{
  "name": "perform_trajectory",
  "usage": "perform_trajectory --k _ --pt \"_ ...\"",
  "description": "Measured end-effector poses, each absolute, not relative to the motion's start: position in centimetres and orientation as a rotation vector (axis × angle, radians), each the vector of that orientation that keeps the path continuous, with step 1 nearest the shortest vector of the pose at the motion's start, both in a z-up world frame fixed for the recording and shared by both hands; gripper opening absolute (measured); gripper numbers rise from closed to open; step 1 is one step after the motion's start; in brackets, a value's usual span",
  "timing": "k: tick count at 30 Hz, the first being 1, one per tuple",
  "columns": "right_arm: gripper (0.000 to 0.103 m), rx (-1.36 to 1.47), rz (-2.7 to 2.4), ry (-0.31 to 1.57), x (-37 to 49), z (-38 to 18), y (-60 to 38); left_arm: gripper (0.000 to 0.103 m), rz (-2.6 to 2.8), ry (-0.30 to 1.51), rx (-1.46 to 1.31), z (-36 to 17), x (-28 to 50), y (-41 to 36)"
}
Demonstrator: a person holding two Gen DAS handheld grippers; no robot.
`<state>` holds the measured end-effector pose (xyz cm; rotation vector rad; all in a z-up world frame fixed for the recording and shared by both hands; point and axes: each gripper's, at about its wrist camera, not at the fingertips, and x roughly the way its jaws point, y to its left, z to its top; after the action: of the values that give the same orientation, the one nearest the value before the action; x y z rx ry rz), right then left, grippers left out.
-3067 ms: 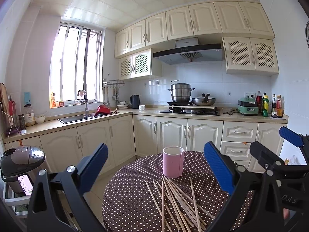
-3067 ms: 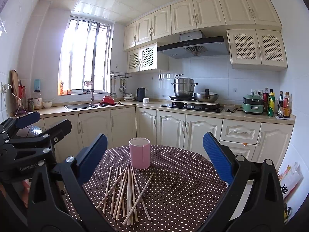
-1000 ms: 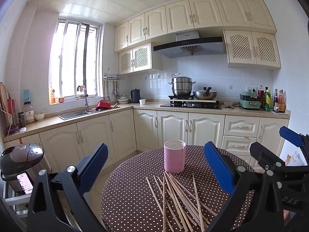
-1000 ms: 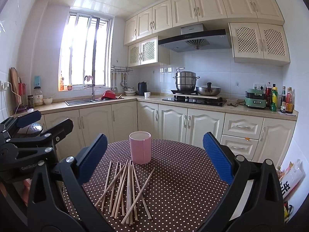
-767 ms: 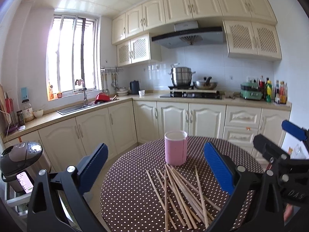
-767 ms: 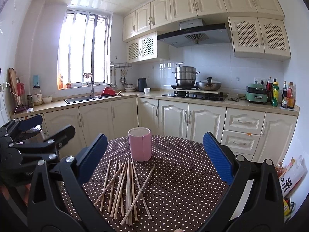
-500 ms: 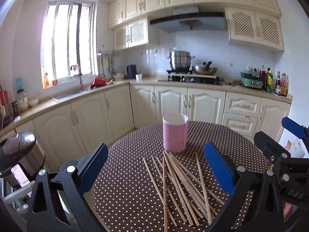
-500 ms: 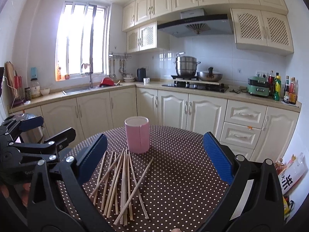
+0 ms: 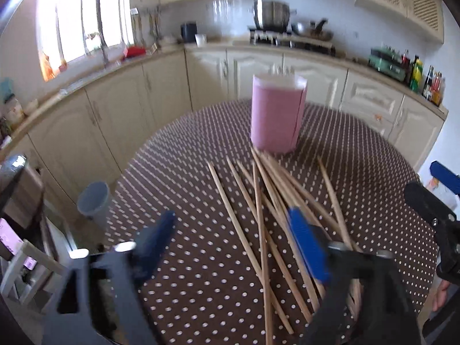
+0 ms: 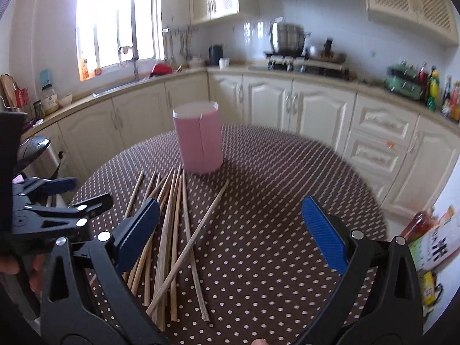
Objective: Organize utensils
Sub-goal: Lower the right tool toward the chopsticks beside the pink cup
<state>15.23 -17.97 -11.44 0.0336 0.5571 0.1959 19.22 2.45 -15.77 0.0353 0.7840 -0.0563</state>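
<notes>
A pink cup [image 9: 276, 118] [image 10: 199, 141] stands upright at the far side of a round table with a brown dotted cloth [image 9: 187, 172] [image 10: 273, 187]. Several wooden chopsticks [image 9: 258, 201] [image 10: 172, 215] lie loose in a fan in front of it. My left gripper [image 9: 230, 214] [image 10: 86, 191] tilts down over the chopsticks. Its jaws are closing, chopsticks lie on the cloth beneath the gap, and the pads touch none. My right gripper [image 10: 230, 202] [image 9: 442, 195] hovers to the right of the pile, jaws wide and closing slightly, one stray chopstick in the gap, unheld.
A grey bin [image 9: 93, 201] stands on the floor past the table's left edge, and a rice cooker [image 10: 34, 146] sits further left. Packets and a bottle [image 10: 431, 238] lie off the right edge. Cream cabinets [image 10: 287, 106] run behind.
Both grippers have dropped and tipped down toward the table, so the cup and chopsticks look nearer. The left jaws have narrowed; the chopsticks and cup have not moved.
</notes>
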Motion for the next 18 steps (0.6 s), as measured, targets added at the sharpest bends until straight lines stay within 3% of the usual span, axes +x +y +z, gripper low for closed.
perform_trajectory --k 3,4,7,9,15,18 --pt "0.088 0.048 0.222 0.615 16.9 -12.8 -17.9 0.052 -0.112 0.866 0.0 -17.5 21.4 2.3" --pt "0.087 0.05 0.23 0.637 17.6 -13.2 -17.9 0.052 -0.122 0.879 -0.002 -17.9 22.1 2.2" --pt "0.077 0.069 0.251 0.686 19.3 -14.2 -17.8 0.047 -0.127 0.904 0.016 -18.9 23.5 1.9" --pt "0.071 0.096 0.268 0.715 20.2 -14.6 -18.0 0.038 -0.143 0.941 0.015 -19.6 24.7 1.6" --pt "0.07 0.101 0.286 0.735 21.7 -14.9 -18.1 0.014 -0.15 0.993 0.028 -20.4 26.5 1.2" --pt "0.07 0.114 0.298 0.758 22.4 -15.0 -18.4 0.011 -0.156 1.013 0.035 -20.8 27.0 1.0"
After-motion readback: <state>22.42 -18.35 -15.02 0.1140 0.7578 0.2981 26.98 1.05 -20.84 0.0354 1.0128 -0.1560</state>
